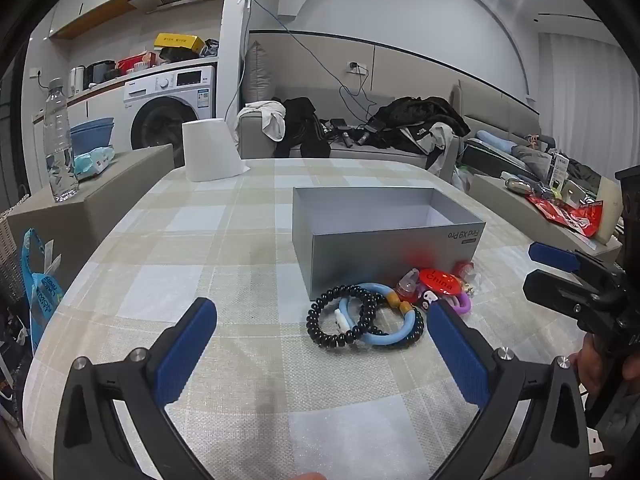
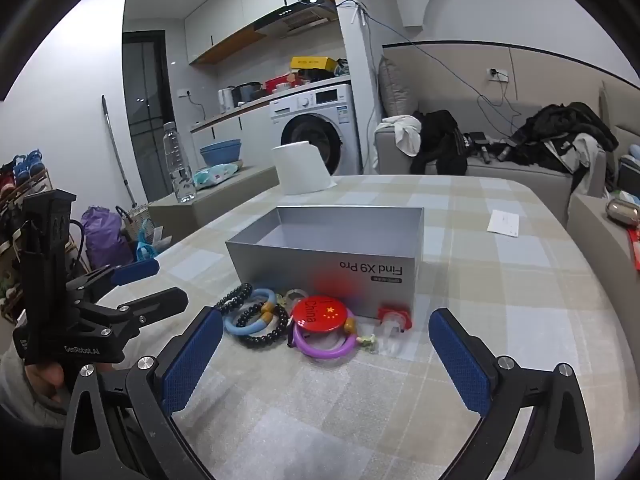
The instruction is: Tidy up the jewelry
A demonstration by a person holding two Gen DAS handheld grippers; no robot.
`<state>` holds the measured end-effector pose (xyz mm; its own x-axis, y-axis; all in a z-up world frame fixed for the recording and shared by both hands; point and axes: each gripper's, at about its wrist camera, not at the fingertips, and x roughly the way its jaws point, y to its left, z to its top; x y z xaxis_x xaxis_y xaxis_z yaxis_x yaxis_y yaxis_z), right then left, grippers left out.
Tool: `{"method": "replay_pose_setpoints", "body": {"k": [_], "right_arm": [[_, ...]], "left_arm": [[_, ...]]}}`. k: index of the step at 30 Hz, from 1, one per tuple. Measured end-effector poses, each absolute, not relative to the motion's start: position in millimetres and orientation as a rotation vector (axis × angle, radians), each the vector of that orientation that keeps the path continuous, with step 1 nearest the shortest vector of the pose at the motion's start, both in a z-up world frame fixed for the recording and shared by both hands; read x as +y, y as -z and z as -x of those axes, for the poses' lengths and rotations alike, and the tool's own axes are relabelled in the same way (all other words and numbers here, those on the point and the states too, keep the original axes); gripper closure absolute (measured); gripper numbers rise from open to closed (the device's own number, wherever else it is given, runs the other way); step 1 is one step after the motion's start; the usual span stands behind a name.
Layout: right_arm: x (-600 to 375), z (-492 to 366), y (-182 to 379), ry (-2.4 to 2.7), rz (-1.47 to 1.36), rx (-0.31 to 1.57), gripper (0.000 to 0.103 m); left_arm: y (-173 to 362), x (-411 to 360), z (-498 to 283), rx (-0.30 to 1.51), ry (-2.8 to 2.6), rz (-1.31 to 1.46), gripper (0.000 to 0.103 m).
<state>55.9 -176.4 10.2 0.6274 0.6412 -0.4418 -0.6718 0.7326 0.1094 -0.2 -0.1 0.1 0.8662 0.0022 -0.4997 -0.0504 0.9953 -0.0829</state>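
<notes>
Both hand-held grippers: left [image 1: 322,320], right [image 2: 326,330] spread wide (empty) | bracelets [image 2: 256,320] beside grey box [image 2: 332,256] | paper roll [image 2: 302,168] beyond

We see an open grey phone box [image 1: 384,236] on the checked tabletop [image 1: 168,264]. Just before its near wall lie a black bead bracelet [image 1: 340,316], a light-blue ring [image 1: 380,314], a red China badge [image 1: 440,280] and a purple ring [image 1: 462,304]. Nearer than these, our left gripper [image 1: 322,330] hovers, jaws wide and empty. Right of the box is the right gripper [image 1: 554,270].

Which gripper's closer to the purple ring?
Right, as far as I can judge. The right gripper faces the purple ring head-on, while the left gripper points toward the black bead bracelet beside it.
</notes>
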Motion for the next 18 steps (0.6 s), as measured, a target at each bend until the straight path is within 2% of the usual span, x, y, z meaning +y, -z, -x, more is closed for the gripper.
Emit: {"method": "replay_pose_setpoints", "body": {"k": [18], "right_arm": [[-175.5,-56.7,-8.0,-0.752,0.072,0.496,0.000]], "left_arm": [[-0.1,-0.5,0.2,0.526,-0.028,0.100,0.001]]}}
